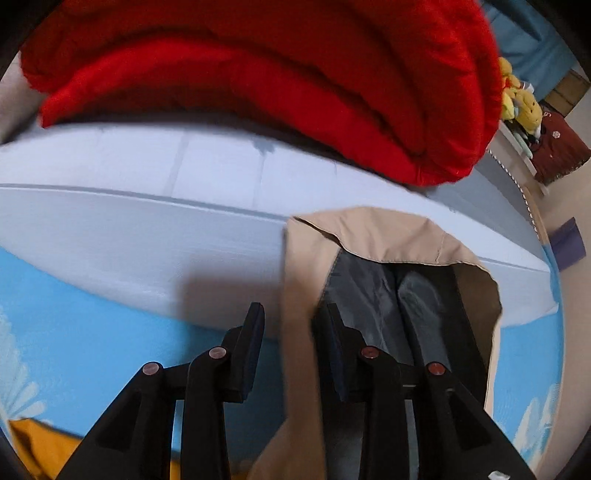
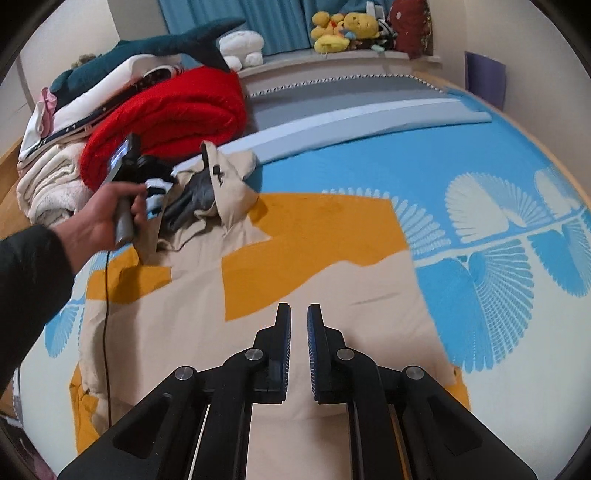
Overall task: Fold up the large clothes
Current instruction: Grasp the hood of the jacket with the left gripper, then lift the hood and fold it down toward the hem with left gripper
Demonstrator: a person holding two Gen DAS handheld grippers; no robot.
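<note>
Bed: blue sheet [image 1: 92,295] with white fan patterns and an orange patch, seen from the left wrist view; a pale folded sheet [image 1: 147,206] lies across it.
Blanket: red blanket [image 1: 295,81], folded thick, sits at the far side on the pale sheet.
Left gripper [image 1: 295,321]: jaws spread – a beige fold of the coat [image 1: 388,232] hangs between them, pads not pressing on it; the right finger sits inside the coat against its dark lining [image 1: 369,291].
Right view, bed: same blue sheet [image 2: 369,162], stuffed toys [image 2: 347,29] on the far ledge, a toy shark [image 2: 166,48] on piled bedding.
Coat: spread flat under the right gripper [image 2: 299,314], its collar end bunched near the red blanket [image 2: 173,114].
Right gripper: jaws nearly together – a narrow gap, nothing pinched, above the beige cloth.
Hand [image 2: 107,218]: grips the left gripper's handle at the bunched collar.
</note>
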